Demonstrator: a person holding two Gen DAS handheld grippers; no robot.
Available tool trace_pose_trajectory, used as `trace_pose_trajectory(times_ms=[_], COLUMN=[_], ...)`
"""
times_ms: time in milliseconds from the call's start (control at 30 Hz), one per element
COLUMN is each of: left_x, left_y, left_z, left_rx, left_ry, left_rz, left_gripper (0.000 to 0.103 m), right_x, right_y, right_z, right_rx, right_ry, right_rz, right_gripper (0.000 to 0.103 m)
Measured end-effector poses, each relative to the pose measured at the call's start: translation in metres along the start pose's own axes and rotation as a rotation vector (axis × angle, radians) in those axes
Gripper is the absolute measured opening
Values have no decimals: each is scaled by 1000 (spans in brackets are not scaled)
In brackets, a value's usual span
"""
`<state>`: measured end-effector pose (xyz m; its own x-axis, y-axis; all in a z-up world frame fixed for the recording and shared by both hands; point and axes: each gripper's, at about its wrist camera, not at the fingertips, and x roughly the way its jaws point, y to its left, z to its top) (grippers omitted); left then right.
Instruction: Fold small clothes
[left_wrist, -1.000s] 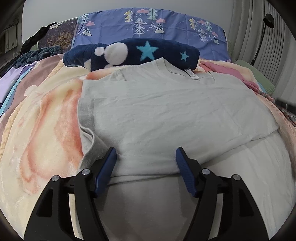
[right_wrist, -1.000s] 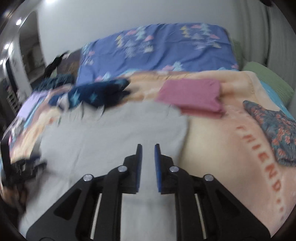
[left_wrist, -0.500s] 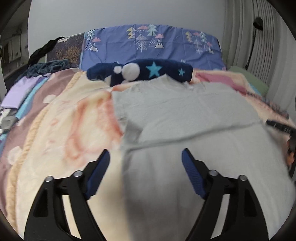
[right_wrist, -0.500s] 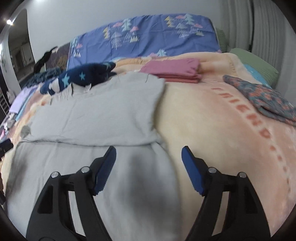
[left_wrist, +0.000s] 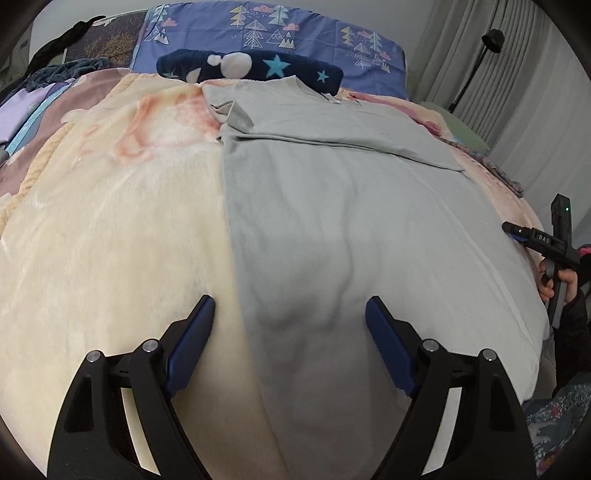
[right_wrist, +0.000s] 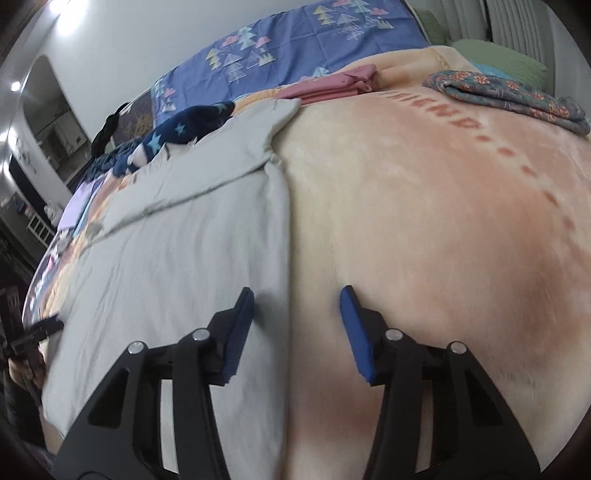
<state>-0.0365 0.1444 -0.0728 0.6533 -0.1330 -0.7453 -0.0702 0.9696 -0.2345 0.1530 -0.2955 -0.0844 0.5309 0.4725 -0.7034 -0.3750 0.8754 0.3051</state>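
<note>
Left tongs (left_wrist: 290, 315) stand wide apart and hold nothing, straddling the left long edge of the grey T-shirt (left_wrist: 354, 236) near its hem, one blue finger over the fleece blanket (left_wrist: 110, 229) and the other over the cloth. That placing suits a pinch on the edge itself rather than on the flat middle. Right tongs (right_wrist: 297, 308) mirror this at the shirt's opposite long edge (right_wrist: 184, 258): their jaws are closing, with the edge of the cloth lying between them, though the pads do not yet seem to press on it. In the left view the right tool shows at the far side, carried by a hand (left_wrist: 561, 284).

The shirt lies flat along the bed with its collar toward the navy star-patterned garment (left_wrist: 251, 68) and the purple pillowcase (left_wrist: 273, 33); both sleeves appear already turned in over the chest, giving a long narrow strip. My reading is that both hem corners are about to be taken so the lower half can be carried up to the collar. A folded pink garment (right_wrist: 332, 86) and a folded floral one (right_wrist: 506, 94) rest well apart on the blanket, probably finished pieces set aside.
</note>
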Motion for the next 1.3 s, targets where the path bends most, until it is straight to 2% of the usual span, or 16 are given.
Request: trace_pose_trajectory(times_ms=[67,133,300,400,467,533,567,700,767,900,1100,1133,1167,1200,1233,1300], left_x=[-8,-15,-36,-47,-54,-62,-65,-74,-76,-77,-57,-57,-59,-62,-66,-74], left_y=[-3,-9,-35,-37,-36,-34,-33,-33,-33,-35,-23,-22,-23,-25,-26,-27], left_z=[-7,-15,-38,-52,-60,-69,-73,-88,-93,-101,-88,-87,-87,-89,-92,-98], left_rx=[-3,2,102,104,90,74,69,46,30,12,-59,-71,-68,-56,-49,-39], left_ry=[-3,3,28,35,30,16,11,0,-8,-27,-20,-25,-32,-36,-39,-42], left_rz=[-17,2,14,-15,-31,-42,-46,-65,-69,-103,-189,-192,-177,-158,-157,-158], left_gripper=[81,77,68,55,34,21,20,21,37,49,52,45,27,18,4,2], right_x=[-11,-19,-40,-50,-57,-64,-68,-79,-84,-92,-81,-80,-80,-81,-83,-89], right_y=[5,8,18,21,21,18,16,9,7,1,-1,0,1,1,1,-1], right_z=[-12,-21,-51,-65,-71,-77,-80,-92,-99,-109,-104,-103,-103,-102,-104,-109], right_rx=[-37,-58,-103,-107,-101,-75,-60,-24,-16,6,55,56,56,57,59,63], right_ry=[6,24,66,68,60,52,49,52,51,34,37,36,35,33,32,30], right_rz=[16,43,134,163,164,183,197,228,239,278,361,364,369,378,389,412], right_gripper=[50,50,48,47,43,39,39,37,37,37,39,39,39,39,39,39])
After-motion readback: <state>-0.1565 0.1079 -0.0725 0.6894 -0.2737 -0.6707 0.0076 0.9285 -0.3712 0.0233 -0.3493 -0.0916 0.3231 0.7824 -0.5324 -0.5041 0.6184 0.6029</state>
